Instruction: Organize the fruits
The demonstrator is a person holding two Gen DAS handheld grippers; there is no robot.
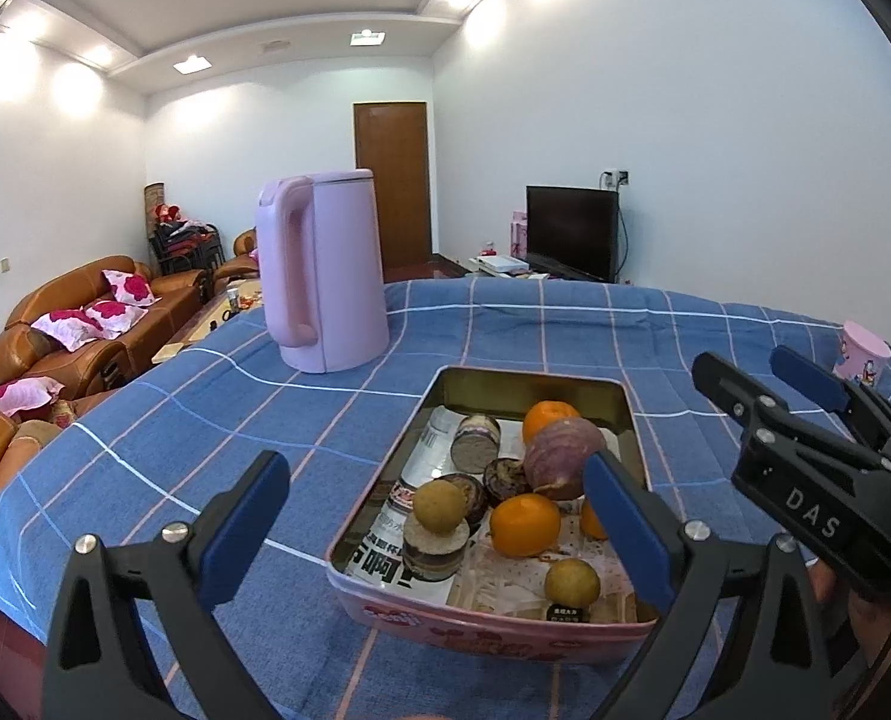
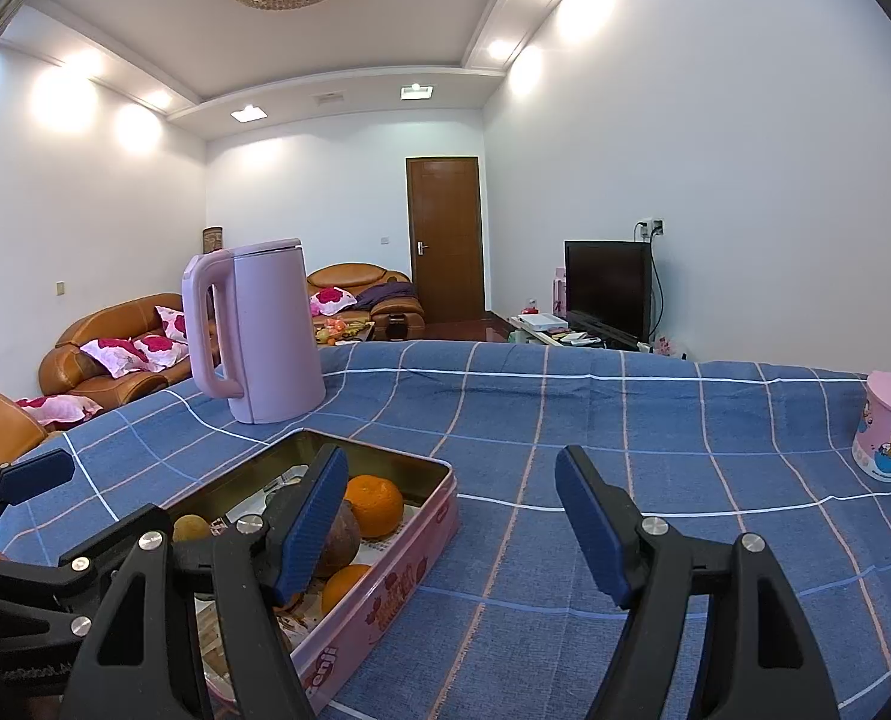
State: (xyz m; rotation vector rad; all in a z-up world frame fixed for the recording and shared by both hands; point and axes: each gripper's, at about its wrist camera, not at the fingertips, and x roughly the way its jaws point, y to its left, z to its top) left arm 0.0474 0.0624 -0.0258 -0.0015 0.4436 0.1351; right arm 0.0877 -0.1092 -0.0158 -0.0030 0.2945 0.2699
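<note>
Left gripper [image 1: 439, 516] gaped wide over the near end of the fruit tin [image 1: 421, 420], holding nothing. Right gripper [image 2: 451, 519] stood released and empty beside the tin's right wall, above bare blue tablecloth [image 2: 655, 420]. Kettle [image 2: 259, 330] well behind.

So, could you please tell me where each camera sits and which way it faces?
Left wrist: on the left gripper, open, facing the tin of fruit; the right gripper and a hand show at right.
Right wrist: on the right gripper, open over the blue cloth; the left gripper shows at left.
Shared: tin, pink kettle, pink cup.
</note>
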